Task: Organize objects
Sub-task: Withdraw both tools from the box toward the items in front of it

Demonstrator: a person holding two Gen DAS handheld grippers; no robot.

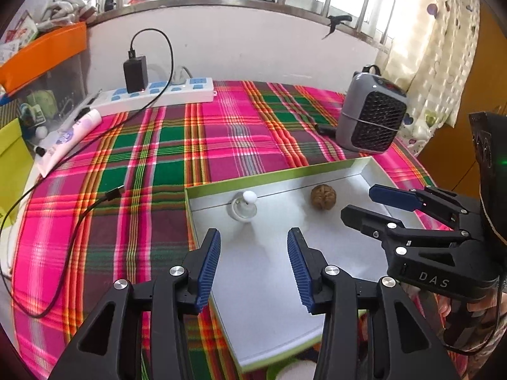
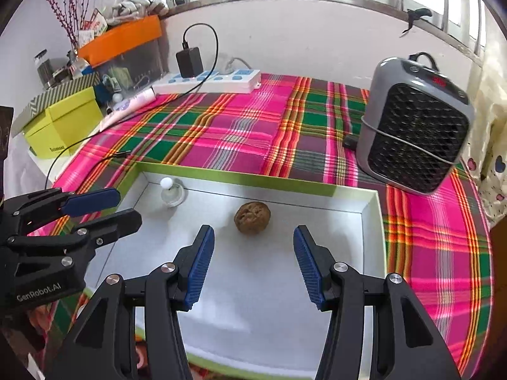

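A shallow white box lid with a green rim [image 1: 269,175] [image 2: 240,179] lies on the plaid cloth. In it sit a brown walnut [image 1: 323,197] [image 2: 252,217] and a small white knob-shaped piece [image 1: 244,206] [image 2: 171,191] near the far left corner. My left gripper [image 1: 253,237] is open and empty, over the lid's left part, short of the white piece. My right gripper [image 2: 253,234] is open and empty, just short of the walnut. Each gripper shows in the other's view, the right one [image 1: 364,202] and the left one [image 2: 125,204].
A grey fan heater [image 1: 370,114] [image 2: 415,126] stands at the back right. A white power strip [image 1: 164,93] [image 2: 209,80] with a black charger and cable [image 1: 79,221] lies at the back left, beside a white tube [image 1: 68,139]. A yellow-green box [image 2: 63,126] and clutter stand left.
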